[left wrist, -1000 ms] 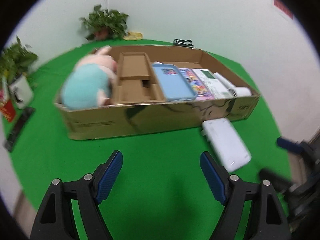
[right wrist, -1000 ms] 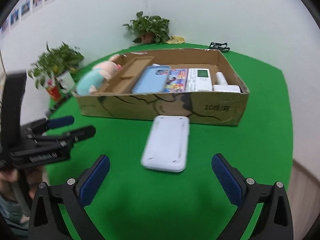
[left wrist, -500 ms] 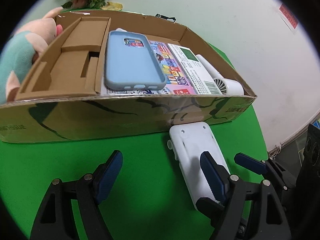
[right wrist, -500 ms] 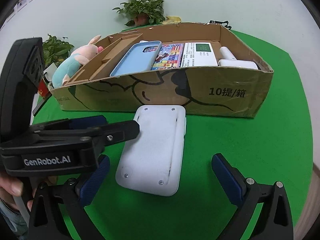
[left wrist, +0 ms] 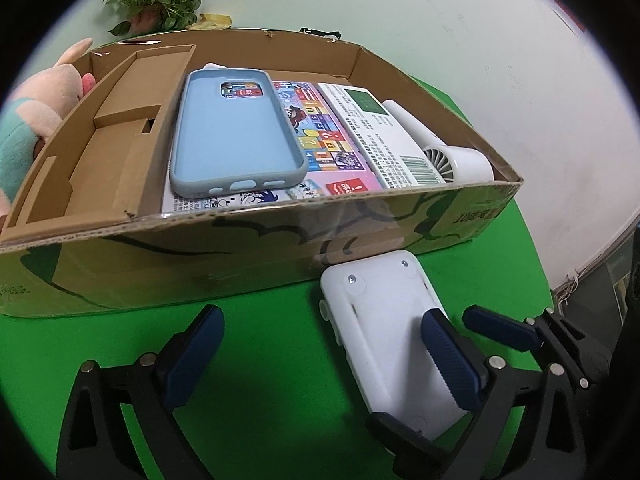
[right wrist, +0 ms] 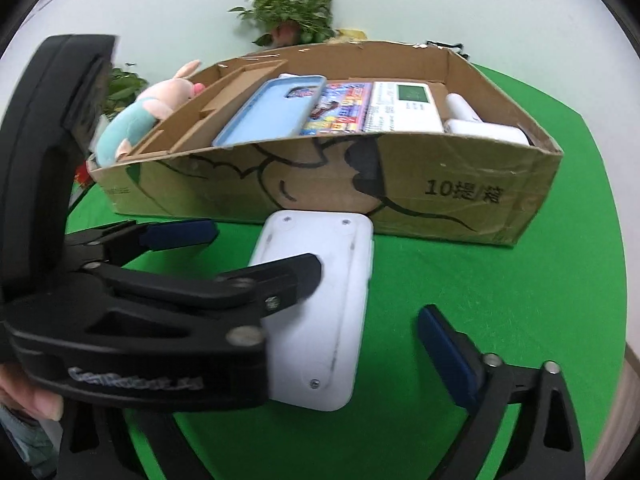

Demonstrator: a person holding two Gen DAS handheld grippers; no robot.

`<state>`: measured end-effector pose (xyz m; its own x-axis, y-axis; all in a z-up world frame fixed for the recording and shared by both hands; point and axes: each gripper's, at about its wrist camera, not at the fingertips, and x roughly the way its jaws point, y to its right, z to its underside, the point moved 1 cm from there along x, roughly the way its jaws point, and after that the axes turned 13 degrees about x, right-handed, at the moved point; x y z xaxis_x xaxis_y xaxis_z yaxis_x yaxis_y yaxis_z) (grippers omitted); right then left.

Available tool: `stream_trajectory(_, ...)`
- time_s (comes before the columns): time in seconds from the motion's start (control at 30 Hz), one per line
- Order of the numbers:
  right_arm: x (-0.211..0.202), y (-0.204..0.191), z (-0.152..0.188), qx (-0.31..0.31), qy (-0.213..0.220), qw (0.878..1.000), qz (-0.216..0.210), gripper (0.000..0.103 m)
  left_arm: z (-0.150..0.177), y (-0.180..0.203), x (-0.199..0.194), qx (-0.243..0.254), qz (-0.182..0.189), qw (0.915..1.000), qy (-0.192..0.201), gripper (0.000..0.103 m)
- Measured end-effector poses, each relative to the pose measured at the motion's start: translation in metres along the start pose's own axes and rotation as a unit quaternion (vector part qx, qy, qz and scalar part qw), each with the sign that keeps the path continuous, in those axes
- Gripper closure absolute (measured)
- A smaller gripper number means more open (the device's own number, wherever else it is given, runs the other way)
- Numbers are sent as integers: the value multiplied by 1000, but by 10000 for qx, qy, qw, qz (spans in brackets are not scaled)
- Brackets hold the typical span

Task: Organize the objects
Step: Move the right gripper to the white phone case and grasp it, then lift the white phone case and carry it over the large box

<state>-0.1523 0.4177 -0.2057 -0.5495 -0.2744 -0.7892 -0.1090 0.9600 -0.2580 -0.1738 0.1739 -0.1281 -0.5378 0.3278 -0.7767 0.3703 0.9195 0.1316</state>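
Staged recording room: green cloth, bare white wall

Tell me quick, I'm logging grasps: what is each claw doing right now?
Left claw: open, one finger lying over the flat white plastic device, holding nothing.
Right claw: open, straddling the same device, holding nothing.

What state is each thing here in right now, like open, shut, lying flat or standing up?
Left gripper: open, one of its fingers over the white device.
Right gripper: open, around the device.
Flat white plastic device: lying on the green cloth, outside the box.
Brown cardboard box: open-topped.
Light blue phone case: empty, atop a colourful booklet.
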Motion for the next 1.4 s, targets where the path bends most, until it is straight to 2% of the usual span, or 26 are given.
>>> stream_trajectory(0.17, -4, -9, 4, -127, -70, 9998, -117, 34, -1, -9, -4, -332, 326, 9989, -40, 5)
stream_trajectory(0.27, -6, -9, 6, -73, -122, 9998, -142, 35, 4, -6, -8, -416, 700, 9967, -60, 6)
stream_trajectory(0.37, -8, -5, 10, 83, -255, 9992, -287, 38, 11, 5, -10, -276, 900, 9955, -119, 18)
stream_trajectory(0.43, -10, -4, 15, 151, -351, 9986, -357, 39, 16, 12, -14, -245, 904, 9954, -183, 33)
stream_trajectory(0.47, -12, -6, 18, 138, -397, 9984, -390, 39, 20, 15, -16, -269, 946, 9949, -241, 36)
stream_trajectory(0.53, -15, -8, 21, 143, -434, 9984, -326, 40, 26, 19, -21, -275, 944, 9947, -309, 47)
stream_trajectory(0.73, -23, -5, 29, 271, -405, 9983, -314, 40, 35, 11, -33, -547, 1149, 9915, -261, 67)
stream_trajectory(0.8, -26, -5, 28, 236, -396, 9984, -321, 40, 36, 12, -43, -481, 1150, 9921, -134, 69)
stream_trajectory(0.9, -39, -10, 25, 243, -195, 9991, -288, 40, 31, 16, -60, -317, 1101, 9934, 115, 70)
stream_trajectory(1.17, -91, -37, 8, 46, 787, 9968, -102, 41, 6, 21, -120, 34, 1053, 9905, 882, 72)
stream_trajectory(1.4, -122, -59, -20, -25, 1360, 9901, -346, 41, -23, 18, -163, 294, 735, 9869, 1407, 73)
